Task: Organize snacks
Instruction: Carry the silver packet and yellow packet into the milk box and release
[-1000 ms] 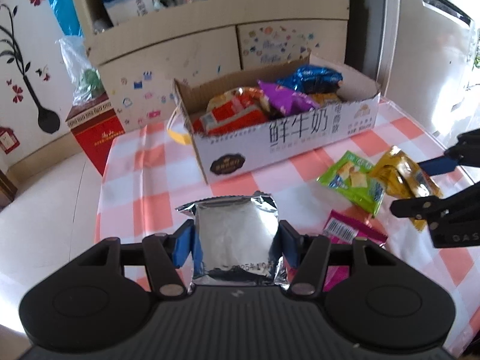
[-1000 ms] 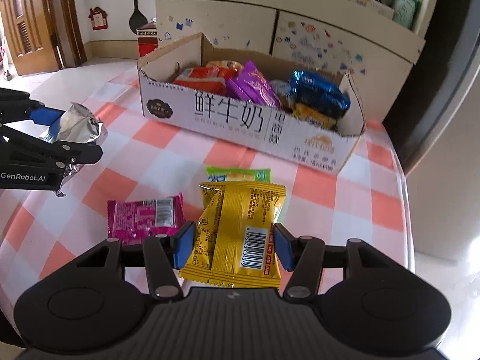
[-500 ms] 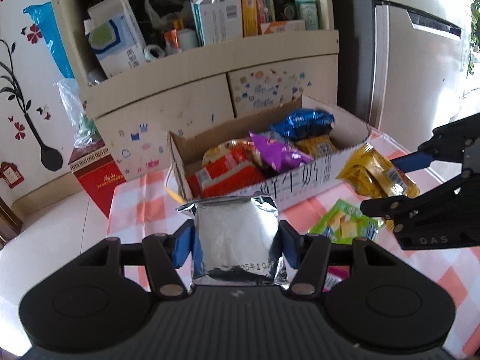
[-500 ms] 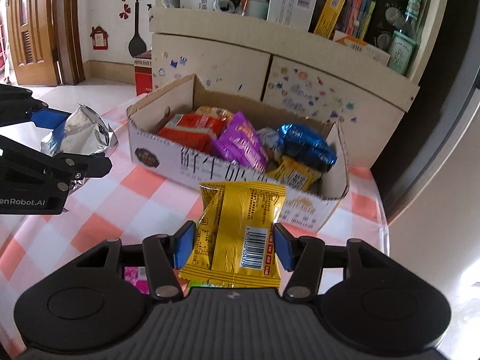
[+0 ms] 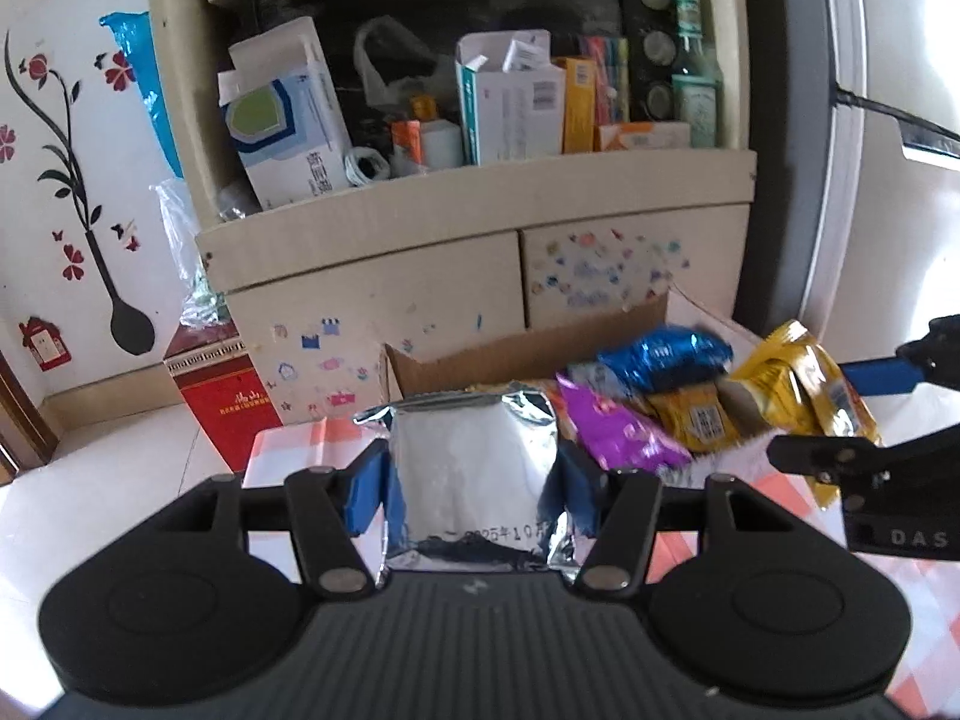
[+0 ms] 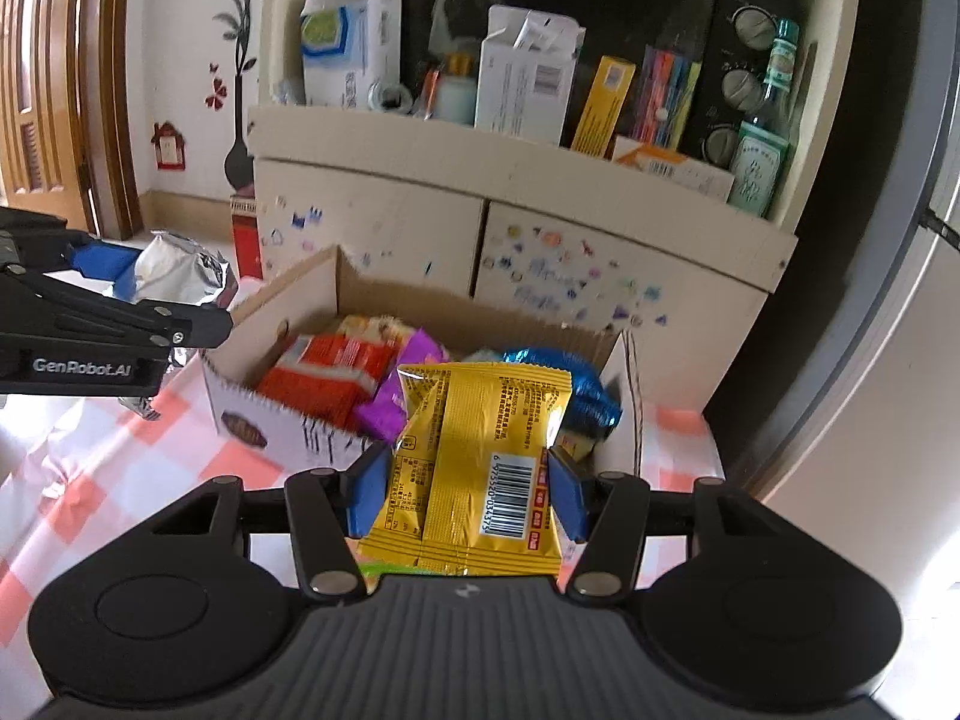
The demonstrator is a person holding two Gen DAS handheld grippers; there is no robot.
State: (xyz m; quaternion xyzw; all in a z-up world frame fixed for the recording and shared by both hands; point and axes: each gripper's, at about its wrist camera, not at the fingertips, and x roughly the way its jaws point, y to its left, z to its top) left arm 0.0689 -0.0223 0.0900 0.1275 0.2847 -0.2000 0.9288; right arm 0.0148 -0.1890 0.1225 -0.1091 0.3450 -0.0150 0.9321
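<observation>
Your left gripper (image 5: 471,480) clamps a crinkled silver foil packet (image 5: 474,468), held in front of the cardboard box (image 6: 288,420). Your right gripper (image 6: 468,489) pinches a glossy yellow packet (image 6: 480,456) just before the box's right end, where red, purple and blue wrappers lie.

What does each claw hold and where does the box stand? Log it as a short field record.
left claw: shut on silver foil packet
right claw: shut on yellow snack packet
cardboard box: open-topped, on the checked tablecloth, in front of both claws
box contents: red packet, purple packet, blue foil packet
packets held: both lifted off the table, near the box
behind box: cream cabinet
</observation>
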